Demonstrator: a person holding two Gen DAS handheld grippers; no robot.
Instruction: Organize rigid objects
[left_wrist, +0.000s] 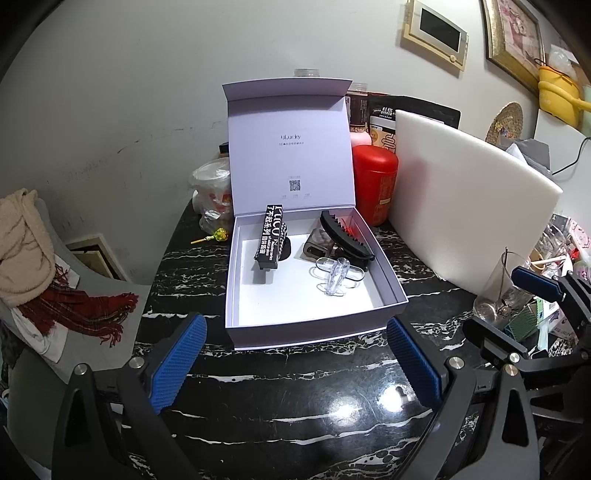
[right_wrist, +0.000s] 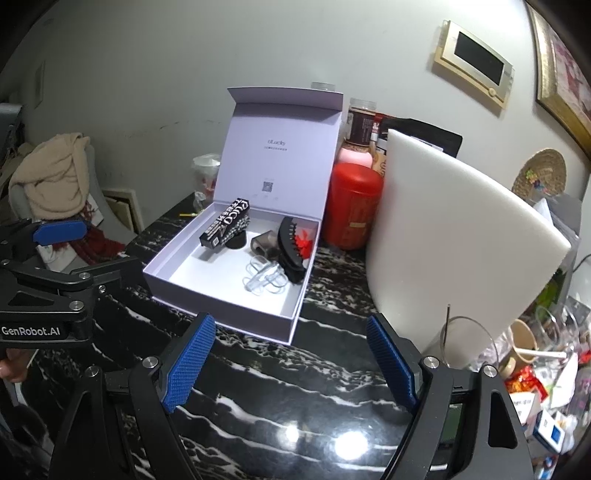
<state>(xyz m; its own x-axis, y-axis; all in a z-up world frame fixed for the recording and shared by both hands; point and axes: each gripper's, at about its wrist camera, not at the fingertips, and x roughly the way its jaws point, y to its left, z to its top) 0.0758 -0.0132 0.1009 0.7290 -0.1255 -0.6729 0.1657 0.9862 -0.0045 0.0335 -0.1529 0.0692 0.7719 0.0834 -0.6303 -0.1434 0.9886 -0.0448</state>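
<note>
Both tools hung over the black marbled desk (left_wrist: 280, 398), pointed down and forward at the open white box (left_wrist: 317, 328). The left tool (left_wrist: 295, 362) had its blue pads spread wide with nothing between them; the right tool (right_wrist: 291, 363) was also well open and empty. The box sat straight ahead of the left tool, just beyond its pads, and ahead and a little to the left of the right tool, so the left hand looked nearer. Inside lay a black carton (left_wrist: 269, 236), tilted with its long axis running away from the tool, a black hair claw (left_wrist: 345, 238) running the same way at the far right, and a clear clip (left_wrist: 337, 278) in front of it, nearest the pads.
</note>
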